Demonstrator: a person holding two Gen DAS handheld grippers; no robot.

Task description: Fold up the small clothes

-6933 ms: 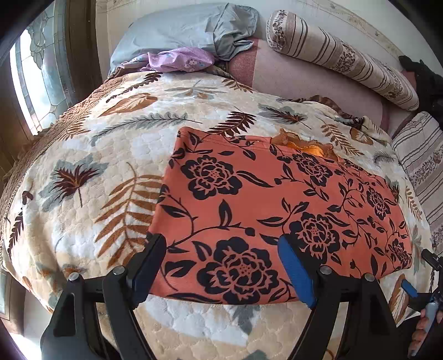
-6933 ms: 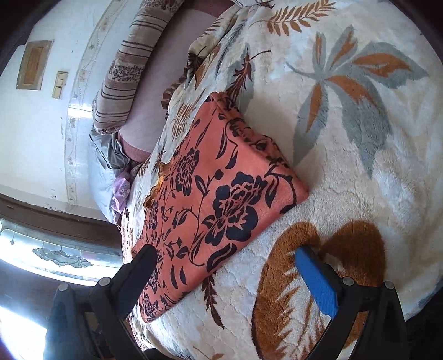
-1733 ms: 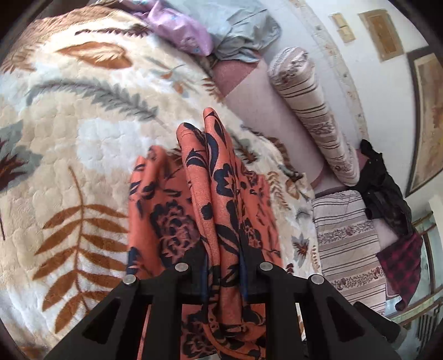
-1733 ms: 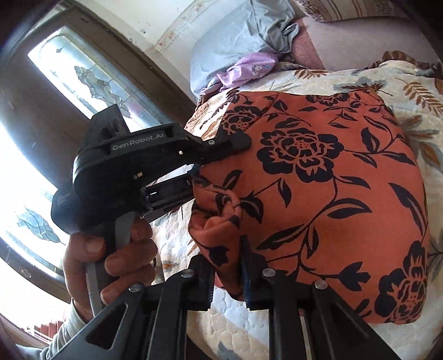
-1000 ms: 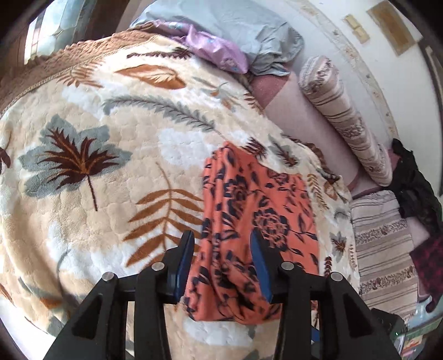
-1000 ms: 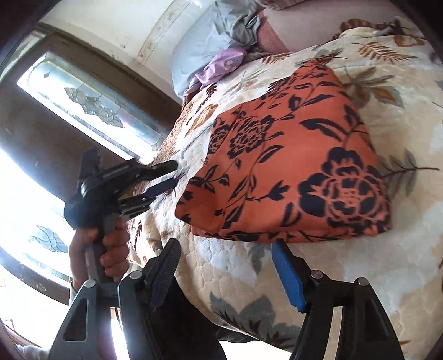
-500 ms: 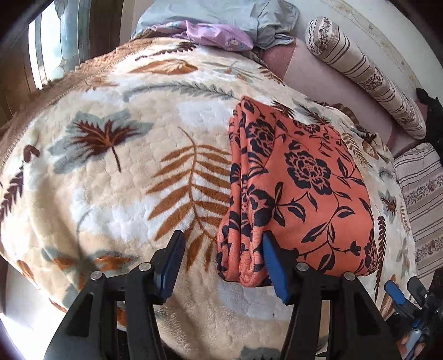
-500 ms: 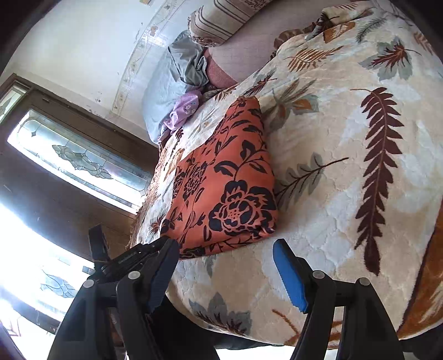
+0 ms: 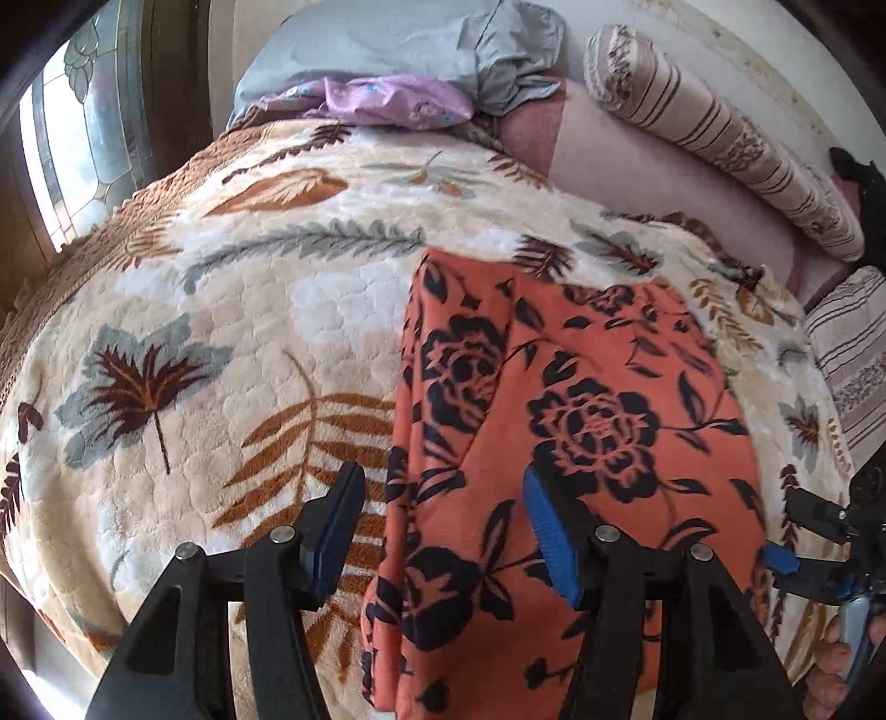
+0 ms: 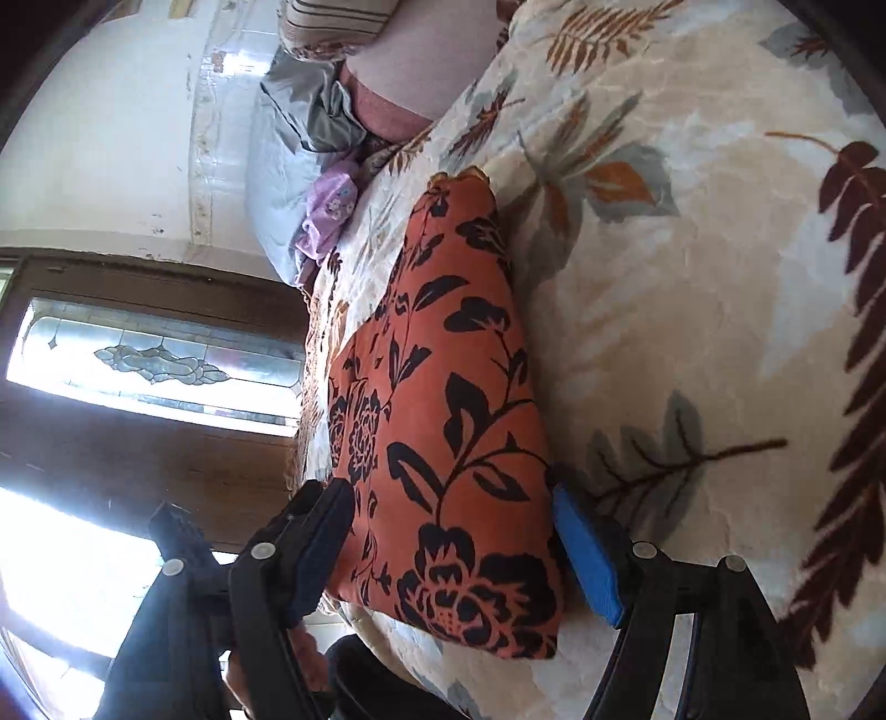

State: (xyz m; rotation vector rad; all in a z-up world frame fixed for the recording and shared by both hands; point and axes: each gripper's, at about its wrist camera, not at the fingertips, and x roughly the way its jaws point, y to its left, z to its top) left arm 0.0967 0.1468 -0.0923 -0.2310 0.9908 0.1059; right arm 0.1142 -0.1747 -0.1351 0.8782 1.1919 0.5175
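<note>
An orange garment with black flowers [image 9: 581, 421] lies folded on the leaf-patterned blanket [image 9: 194, 332]. My left gripper [image 9: 443, 531] is open and straddles its near left edge; one finger [image 9: 338, 526] hangs over the blanket, the other pad [image 9: 548, 537] over the cloth. The right gripper [image 9: 803, 531] shows at the garment's near right end, a hand below it. In the right wrist view the folded garment [image 10: 454, 421] reaches in between the fingers of my right gripper [image 10: 454, 548]. Its jaws are opening, the blue pad [image 10: 587, 554] down beside the blanket [image 10: 720, 277].
A grey pillow [image 9: 398, 50], a purple cloth [image 9: 387, 99] and a striped bolster [image 9: 720, 138] lie at the head of the bed. A striped cushion [image 9: 853, 343] sits at the right. A patterned window [image 9: 83, 138] stands to the left. The bed's edge is just below the grippers.
Both grippers let go of the garment, which now lies folded on the blanket. Since half a second ago both have come in close, and the right one has rolled around the garment's end.
</note>
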